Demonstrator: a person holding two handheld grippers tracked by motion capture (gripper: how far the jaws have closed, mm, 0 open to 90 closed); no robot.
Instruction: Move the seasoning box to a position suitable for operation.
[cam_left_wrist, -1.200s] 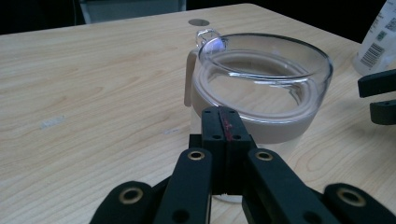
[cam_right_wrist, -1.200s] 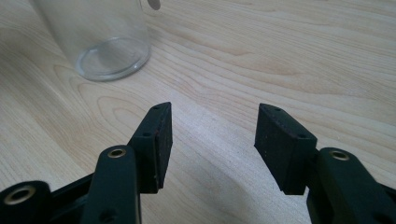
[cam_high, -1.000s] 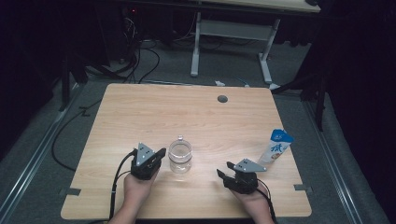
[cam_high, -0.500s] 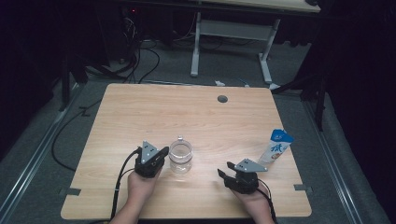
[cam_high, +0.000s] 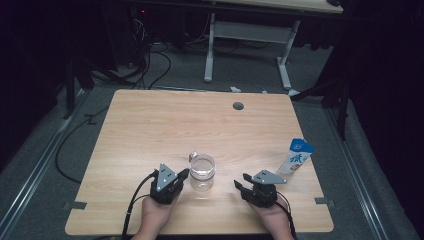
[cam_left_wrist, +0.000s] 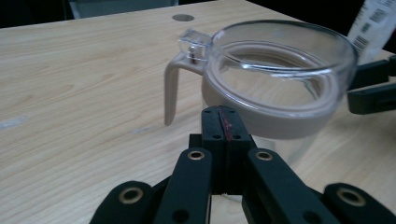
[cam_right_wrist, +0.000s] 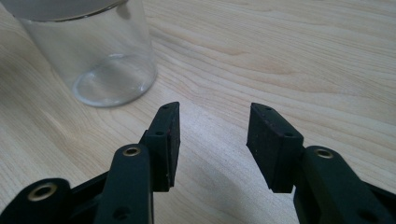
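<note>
A clear glass jug (cam_high: 202, 172) with a beige collar and handle stands near the table's front edge. In the left gripper view the jug (cam_left_wrist: 275, 79) looms close, its handle pointing away to the left. My left gripper (cam_high: 183, 175) is just left of it; its jaws (cam_left_wrist: 223, 123) are shut with nothing between them, their tips at the collar, and I cannot tell if they touch. My right gripper (cam_high: 243, 182) rests on the table to the jug's right, apart from it. Its jaws (cam_right_wrist: 212, 121) are open and hold nothing, and the jug's base (cam_right_wrist: 105, 60) stands ahead of them to the left.
A blue and white carton (cam_high: 296, 156) stands upright to the right of my right gripper, near the table's right edge. A round cable hole (cam_high: 238, 106) is at the far side of the wooden table (cam_high: 150, 130). Cables and a desk frame are on the floor beyond.
My left gripper has crept to the right, closer to the jug. The right gripper, jug and carton have not moved.
</note>
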